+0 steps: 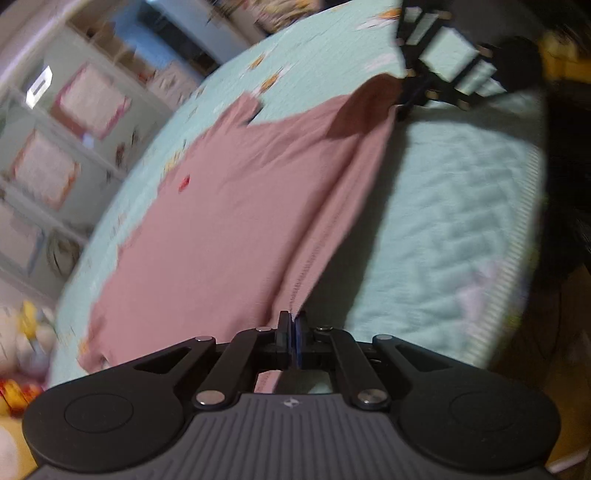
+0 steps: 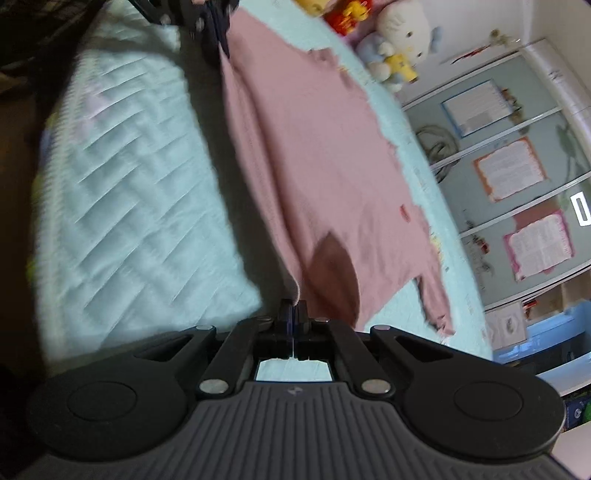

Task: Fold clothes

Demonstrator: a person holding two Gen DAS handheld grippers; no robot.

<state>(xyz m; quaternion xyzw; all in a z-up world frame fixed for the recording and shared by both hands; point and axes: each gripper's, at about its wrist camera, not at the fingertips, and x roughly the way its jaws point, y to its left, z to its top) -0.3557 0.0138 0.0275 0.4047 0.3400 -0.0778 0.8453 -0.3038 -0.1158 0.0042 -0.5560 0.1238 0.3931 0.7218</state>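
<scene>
A pink t-shirt [image 1: 229, 206] lies spread on a light green quilted bed [image 1: 443, 206]. Its near hem edge is lifted off the quilt and stretched between my two grippers. My left gripper [image 1: 291, 321] is shut on one hem corner. My right gripper [image 2: 293, 310] is shut on the other hem corner of the shirt [image 2: 314, 155]. The right gripper also shows at the top right of the left wrist view [image 1: 406, 107], and the left gripper at the top of the right wrist view [image 2: 218, 33]. Both views are motion-blurred.
Stuffed toys [image 2: 399, 40] lie at one end of the bed. A pale wardrobe with papers stuck on its doors [image 2: 517, 173] stands beyond the bed. The bed's edge [image 1: 517, 258] and dark floor lie on my side.
</scene>
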